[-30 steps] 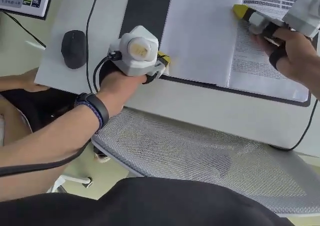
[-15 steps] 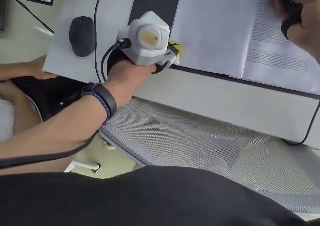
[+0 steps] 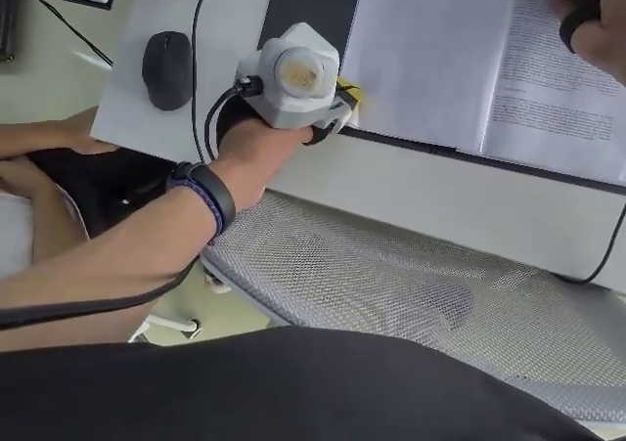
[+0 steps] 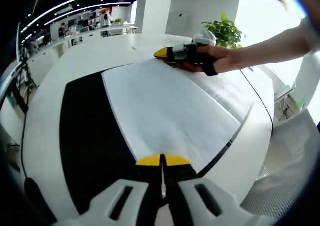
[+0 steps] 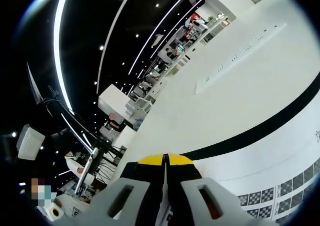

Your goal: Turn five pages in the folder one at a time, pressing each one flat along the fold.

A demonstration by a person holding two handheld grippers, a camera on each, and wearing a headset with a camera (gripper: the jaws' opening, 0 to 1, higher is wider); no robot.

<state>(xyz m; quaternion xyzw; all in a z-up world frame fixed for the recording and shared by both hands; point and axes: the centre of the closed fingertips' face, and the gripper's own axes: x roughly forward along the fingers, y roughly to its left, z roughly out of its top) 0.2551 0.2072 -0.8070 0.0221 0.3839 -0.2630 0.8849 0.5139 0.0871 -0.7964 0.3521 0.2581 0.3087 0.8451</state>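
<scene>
White desk [image 3: 411, 192] in a bright open office, with a folder [image 3: 303, 6] lying open on it, black cover showing at the left, a blank left page [image 3: 430, 50] and a printed right page [image 3: 558, 99]. The left gripper [image 3: 344, 99] rests at the near left corner of the blank page; its own view shows the yellow tips pressed together on the paper's near edge, with nothing visible between them. The right gripper [image 5: 165, 159] has its tips closed too, with no sheet seen between them, low over the printed page near the folder's far edge. Likely risks: closed tips dragged along the fold [image 3: 494, 69] could snag and crease or tear the paper. If the left gripper lifts early, the blank page may spring up. The next pinch could take two sheets at once, since thin pages cling. The left gripper view shows the right gripper's yellow tip at the far end of the pages, close to the fold, though contact with the paper cannot be told. The head view cuts that gripper off at its top right, leaving the hand [image 3: 592, 11], but it adds a black mouse [image 3: 168, 69] to the left and a grey mesh chair [image 3: 391, 275] near the person.
</scene>
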